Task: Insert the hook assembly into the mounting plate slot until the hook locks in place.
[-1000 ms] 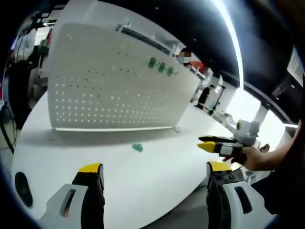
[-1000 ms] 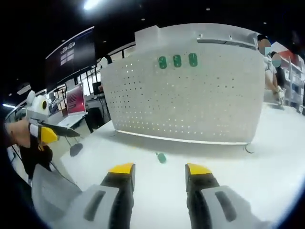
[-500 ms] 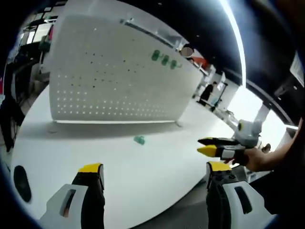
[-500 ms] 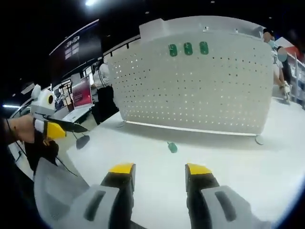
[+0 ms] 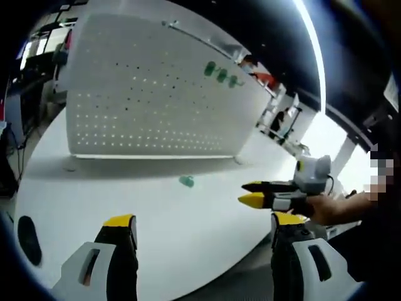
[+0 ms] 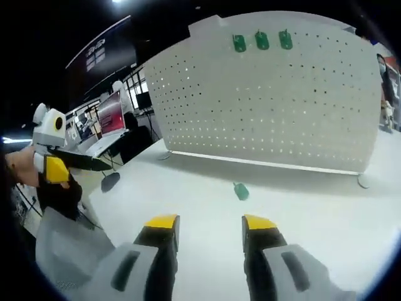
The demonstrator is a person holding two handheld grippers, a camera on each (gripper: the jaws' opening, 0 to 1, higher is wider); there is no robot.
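White perforated mounting plate (image 6: 269,106) stood upright on the white bench (image 6: 313,213), three green hooks (image 6: 262,41) already seated in a row near its top edge. One loose green hook assembly (image 6: 240,191) lay on the bench just in front of the plate, well apart from both tools. Left hand-held gripper (image 5: 203,229) had jaws spread, nothing between them. Right hand-held gripper (image 6: 205,224) likewise parted and empty, hovering over the bench. Dark room behind; monitors (image 6: 108,116) on desks at the side, bright ceiling strip (image 5: 310,50) overhead.
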